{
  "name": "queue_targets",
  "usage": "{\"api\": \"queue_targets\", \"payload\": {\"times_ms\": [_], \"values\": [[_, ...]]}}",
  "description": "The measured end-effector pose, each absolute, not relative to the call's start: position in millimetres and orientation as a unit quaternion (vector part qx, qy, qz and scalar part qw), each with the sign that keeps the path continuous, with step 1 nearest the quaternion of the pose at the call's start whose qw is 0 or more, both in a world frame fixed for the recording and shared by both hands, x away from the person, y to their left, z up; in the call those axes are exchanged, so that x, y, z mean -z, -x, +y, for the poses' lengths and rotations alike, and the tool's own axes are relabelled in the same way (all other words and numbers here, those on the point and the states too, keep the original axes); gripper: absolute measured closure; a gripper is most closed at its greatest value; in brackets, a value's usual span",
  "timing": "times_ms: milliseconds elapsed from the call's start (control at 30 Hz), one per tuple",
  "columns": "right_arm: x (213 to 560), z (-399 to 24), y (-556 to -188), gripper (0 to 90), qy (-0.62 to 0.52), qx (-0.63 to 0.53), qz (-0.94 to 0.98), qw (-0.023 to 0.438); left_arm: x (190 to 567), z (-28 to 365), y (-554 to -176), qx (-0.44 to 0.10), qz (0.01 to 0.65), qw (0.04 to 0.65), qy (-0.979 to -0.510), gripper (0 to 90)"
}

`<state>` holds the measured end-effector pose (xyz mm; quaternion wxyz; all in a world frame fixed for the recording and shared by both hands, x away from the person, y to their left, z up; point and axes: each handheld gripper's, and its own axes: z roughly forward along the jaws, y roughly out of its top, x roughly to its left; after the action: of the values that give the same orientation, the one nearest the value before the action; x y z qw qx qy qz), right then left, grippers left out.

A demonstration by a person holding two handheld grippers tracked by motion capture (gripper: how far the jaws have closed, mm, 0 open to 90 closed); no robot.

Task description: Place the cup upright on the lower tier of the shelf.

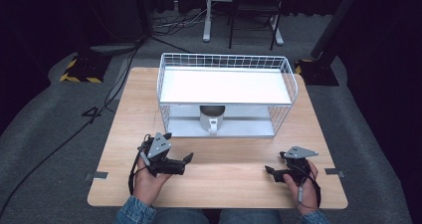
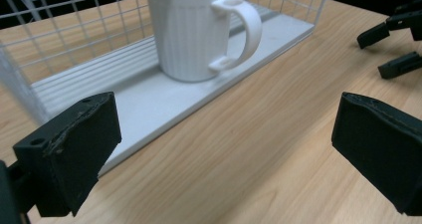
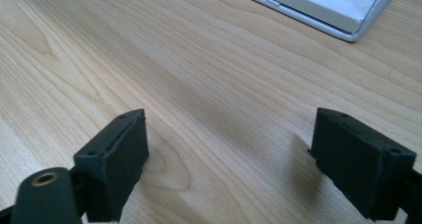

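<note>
White mug point(image 2: 191, 32) in wire rack point(image 1: 226, 59), ahead of left gripper point(image 1: 185, 160); both grippers wide open, empty

We're seeing glare blowing out the rack shelf point(image 1: 224, 84) at frame center, dark surroundings, and softly blurred close-ups.

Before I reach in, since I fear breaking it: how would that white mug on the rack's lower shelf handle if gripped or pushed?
The mug looks like rigid glazed ceramic, so probably slippery between pads and breakable if dropped. Its wide flat base suggests it would slide on the shelf rather than tip. The handle, facing outward, likely offers the surest hold.
</note>
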<state>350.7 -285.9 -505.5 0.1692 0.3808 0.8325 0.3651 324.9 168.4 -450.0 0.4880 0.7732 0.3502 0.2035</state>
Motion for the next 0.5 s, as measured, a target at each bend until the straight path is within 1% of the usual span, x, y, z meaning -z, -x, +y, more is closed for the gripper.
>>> {"api": "queue_targets", "payload": {"times_ms": [100,200,367,500], "values": [[505,-286,-351,15.0,-0.380,-0.365,0.833,0.169,450,174,-320,-0.204,0.356,0.482,-0.774,0.0],[506,-285,-351,14.9,-0.379,-0.366,0.833,0.169,451,190,-309,-0.209,0.365,0.475,-0.773,0.0],[506,-285,-351,14.9,-0.379,-0.366,0.833,0.169,453,204,-304,-0.208,0.379,0.470,-0.770,0.0],[506,-285,-351,14.9,-0.379,-0.366,0.833,0.169,462,219,-303,-0.201,0.407,0.462,-0.762,0.0]]}}
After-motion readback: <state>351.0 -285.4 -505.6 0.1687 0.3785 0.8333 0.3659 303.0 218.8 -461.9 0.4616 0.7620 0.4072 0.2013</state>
